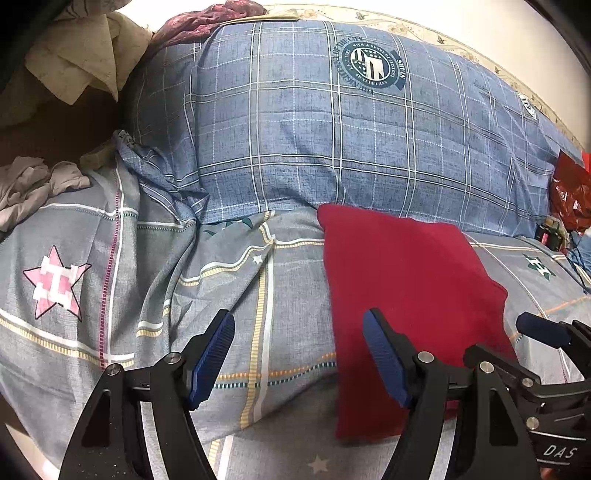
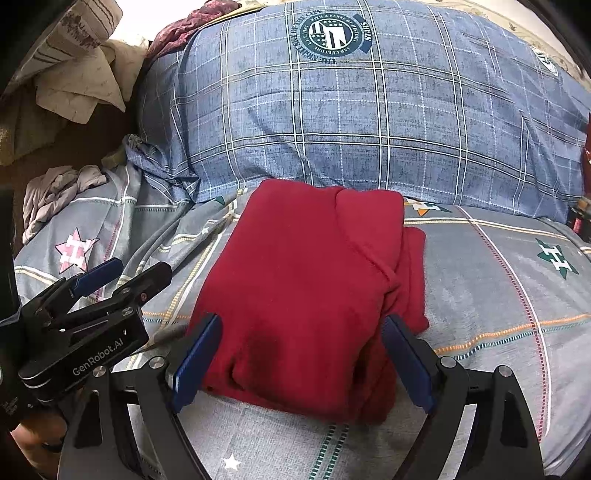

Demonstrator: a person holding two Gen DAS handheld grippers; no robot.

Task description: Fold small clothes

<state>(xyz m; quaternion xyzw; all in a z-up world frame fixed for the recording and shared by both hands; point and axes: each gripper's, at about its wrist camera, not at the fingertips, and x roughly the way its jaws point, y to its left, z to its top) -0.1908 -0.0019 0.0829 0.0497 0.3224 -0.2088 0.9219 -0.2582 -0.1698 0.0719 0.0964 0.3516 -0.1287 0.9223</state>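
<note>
Red garment [image 2: 306, 291] folded into a compact rectangle, lying flat on the grey patterned bedsheet [image 2: 491, 295], far edge up against the base of the blue plaid pillow [image 2: 369, 122]. One folded layer showing as a diagonal seam toward 2 o'clock of the bundle; lower layer sticking out slightly at 3 o'clock.

Right gripper [image 2: 301, 360]: fingers released, blue pads wide apart, straddling the near edge of the garment at 6 o'clock of the right wrist view. Nothing clamped; whether pads touch the cloth cannot be told.

Left gripper [image 1: 299, 354]: fingers likewise released, spread wide over bare sheet. Right-hand pad [image 1: 384, 362] overlapping the garment's left edge in view, left-hand pad over the sheet only. Nothing grasped. Same gripper seen from the side at 9 o'clock of the right wrist view, well left of the garment, jaws apart.

Other items: crumpled grey cloth [image 1: 33, 184] at 9 o'clock of the left view, on the sheet's edge. Beige crumpled fabric [image 1: 85, 62] at 11 o'clock. Maroon fabric [image 1: 210, 20] behind the pillow at 12 o'clock. Red plastic bag [image 1: 570, 192] at 3 o'clock.
</note>
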